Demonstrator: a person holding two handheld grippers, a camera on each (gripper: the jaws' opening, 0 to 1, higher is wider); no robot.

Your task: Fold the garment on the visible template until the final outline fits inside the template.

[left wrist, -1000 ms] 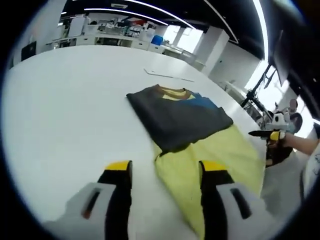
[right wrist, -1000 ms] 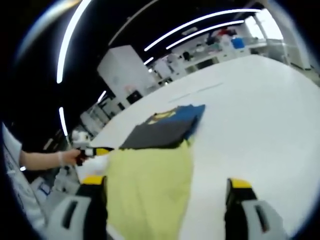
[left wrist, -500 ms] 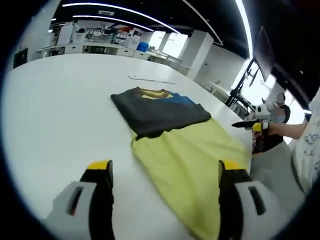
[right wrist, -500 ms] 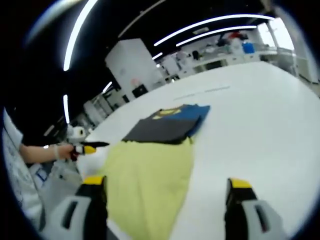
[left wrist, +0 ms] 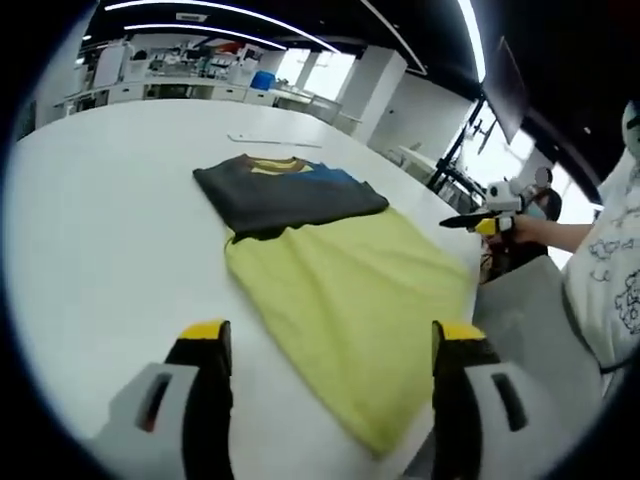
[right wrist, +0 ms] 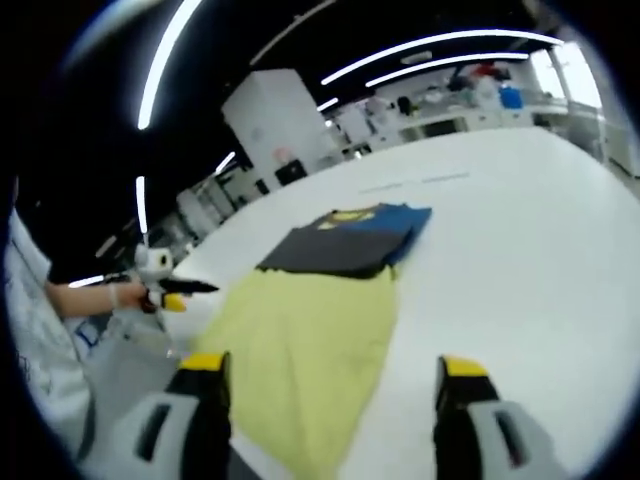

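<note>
Both grippers pulled back; garment (left wrist: 330,265) ahead of spread jaws

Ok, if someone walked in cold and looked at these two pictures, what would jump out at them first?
Probably the bright yellow garment spread on the big white table, its far end covered by a dark grey, yellow and blue folded part. Next, both open grippers, left and right, poised over its near edge.

Folded yellow-and-charcoal cloth garment (left wrist: 330,270) (right wrist: 320,320): soft matt knit, yellow part smooth with faint creases, blue cloth patch (left wrist: 335,178) near collar. Large white table (left wrist: 110,250) (right wrist: 520,270): smooth, satin, slight sheen under lights. Gripper jaws: matt black plastic, glossy yellow tips, grey plastic bodies.
</note>
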